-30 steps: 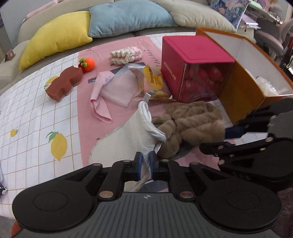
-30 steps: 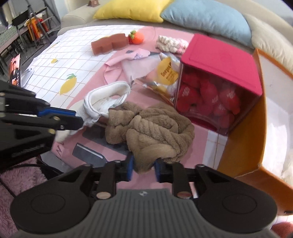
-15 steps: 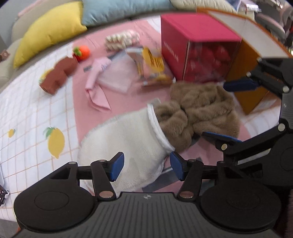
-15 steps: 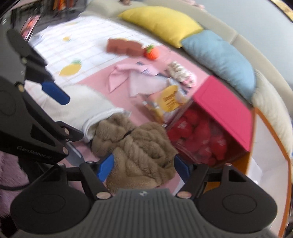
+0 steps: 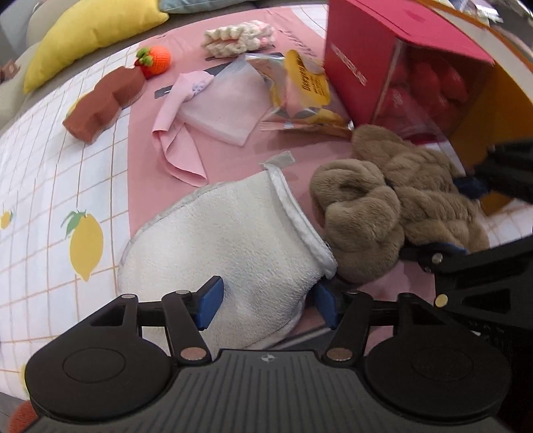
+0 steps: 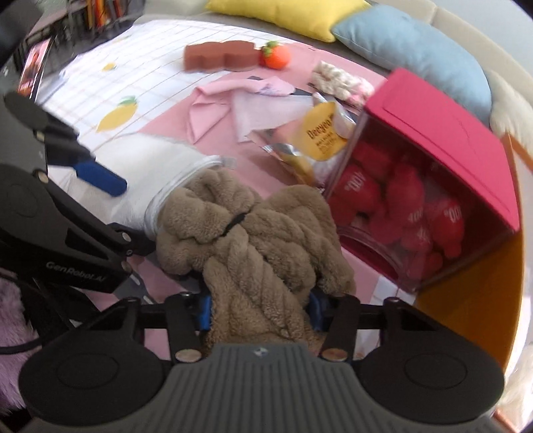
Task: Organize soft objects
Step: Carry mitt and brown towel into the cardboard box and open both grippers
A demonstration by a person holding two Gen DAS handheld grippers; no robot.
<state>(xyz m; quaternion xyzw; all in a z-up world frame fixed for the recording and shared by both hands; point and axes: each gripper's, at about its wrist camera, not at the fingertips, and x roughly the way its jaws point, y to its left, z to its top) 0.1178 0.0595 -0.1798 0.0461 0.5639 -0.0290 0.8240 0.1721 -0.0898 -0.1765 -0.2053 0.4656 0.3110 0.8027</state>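
A white terry mitt (image 5: 233, 233) lies flat on the pink sheet, its cuff against a brown fluffy twisted cloth (image 5: 383, 200). My left gripper (image 5: 266, 303) straddles the mitt's near end; its jaws are closing with the mitt between them, and the pads are not squeezing it. In the right wrist view my right gripper (image 6: 260, 311) has its jaws closing on the near lobe of the brown cloth (image 6: 253, 226), which fills the gap and bulges over both blue pads. The left gripper's fingers (image 6: 100, 178) show there over the mitt (image 6: 143, 166).
A red box (image 5: 383, 56) of red plush hearts and an open orange box (image 5: 483, 133) stand just beyond the brown cloth. A snack bag (image 5: 303, 93), pink cloth (image 5: 176, 133), brown block (image 5: 100, 103), crocheted fruit (image 5: 155, 60) and braided cream piece (image 5: 236, 36) lie farther back. A yellow pillow (image 5: 90, 30) lines the rear.
Both grippers let go of their pinched tips, opened wide and sank closer to the bed. The mitt dropped flat. The right jaws have since narrowed around the brown cloth.
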